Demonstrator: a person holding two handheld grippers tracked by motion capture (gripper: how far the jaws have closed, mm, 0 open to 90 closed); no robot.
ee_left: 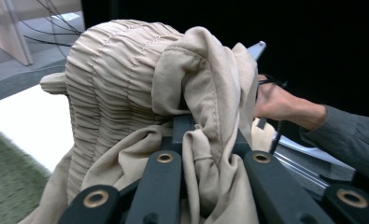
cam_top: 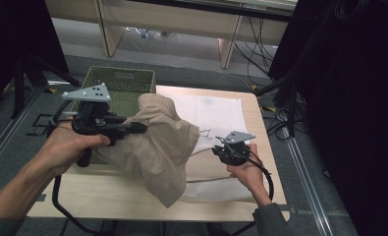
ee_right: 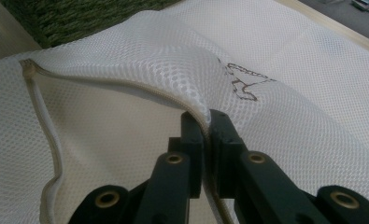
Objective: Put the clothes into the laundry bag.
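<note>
Between the closed jaws of the left gripper, a bunched fold of the beige garment is clamped; the cloth hangs limp over the table's near left part, by the green basket at the far left corner. It looks soft and light, likely to sag and slide, so the gathered elastic band seems the surest hold. The left forearm reaches in level, gripper pointing right. Near the right edge, the right gripper pinches the zippered rim of the white mesh bag, lifting its mouth, wrist low over the table.
</note>
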